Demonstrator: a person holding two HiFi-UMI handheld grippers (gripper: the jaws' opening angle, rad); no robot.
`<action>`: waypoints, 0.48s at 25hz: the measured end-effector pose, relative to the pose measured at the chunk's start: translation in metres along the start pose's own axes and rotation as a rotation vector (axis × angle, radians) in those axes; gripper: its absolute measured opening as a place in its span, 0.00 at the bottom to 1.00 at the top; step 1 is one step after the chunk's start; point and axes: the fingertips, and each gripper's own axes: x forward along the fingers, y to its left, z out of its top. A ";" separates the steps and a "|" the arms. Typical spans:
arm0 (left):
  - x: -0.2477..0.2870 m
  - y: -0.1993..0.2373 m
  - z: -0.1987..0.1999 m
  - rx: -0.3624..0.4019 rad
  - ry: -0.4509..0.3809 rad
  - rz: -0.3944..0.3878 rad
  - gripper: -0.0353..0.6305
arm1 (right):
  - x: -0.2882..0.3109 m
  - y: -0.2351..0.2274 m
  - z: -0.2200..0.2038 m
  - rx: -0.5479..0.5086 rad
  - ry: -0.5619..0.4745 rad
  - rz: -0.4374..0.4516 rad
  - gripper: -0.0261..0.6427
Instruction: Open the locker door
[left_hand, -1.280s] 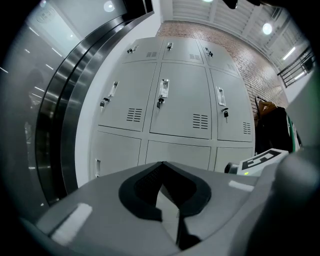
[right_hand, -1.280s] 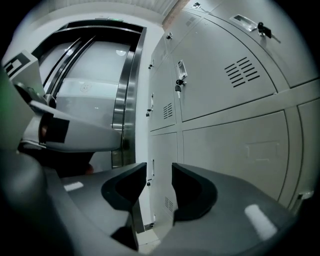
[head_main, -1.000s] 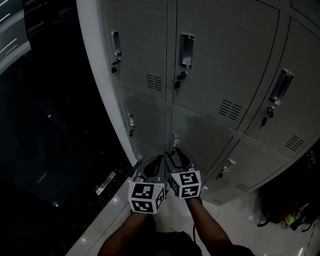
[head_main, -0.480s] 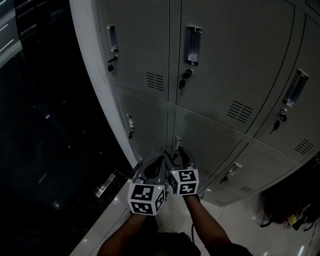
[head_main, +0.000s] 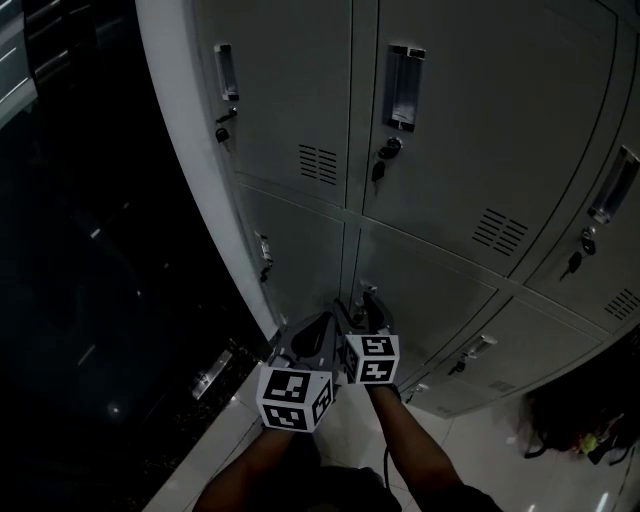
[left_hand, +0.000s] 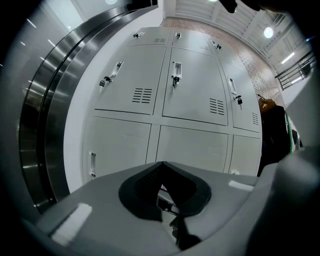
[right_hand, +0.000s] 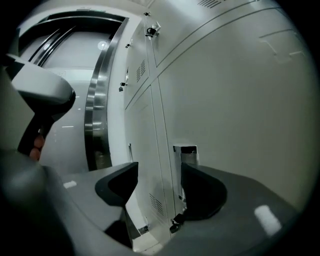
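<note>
Right gripper (right_hand: 159, 172): spread, jaws just opened, pinching nothing; handle (right_hand: 186, 151) sits by one jaw.
Left gripper (left_hand: 161, 166): pressed together, empty.
Risk: closing off-centre could miss the handle.

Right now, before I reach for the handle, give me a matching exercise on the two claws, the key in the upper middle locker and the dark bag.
1 left claw
2 right claw
3 key
4 dark bag

a far right in the head view
b jaws apart
c hanging from a lock
d jaws together

Pairs: 1-d, 2-b, 3-c, 4-a.
The right claw's jaws have just been opening, with nothing between them.
</note>
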 end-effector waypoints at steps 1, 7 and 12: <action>0.001 0.001 -0.001 0.003 0.000 -0.003 0.06 | 0.004 -0.002 -0.001 0.010 0.000 -0.011 0.40; 0.006 0.011 -0.004 0.001 0.016 -0.001 0.06 | 0.012 -0.011 -0.001 0.023 -0.022 -0.086 0.39; 0.005 0.016 -0.001 -0.021 0.013 0.013 0.06 | 0.013 -0.011 -0.002 0.025 -0.002 -0.083 0.32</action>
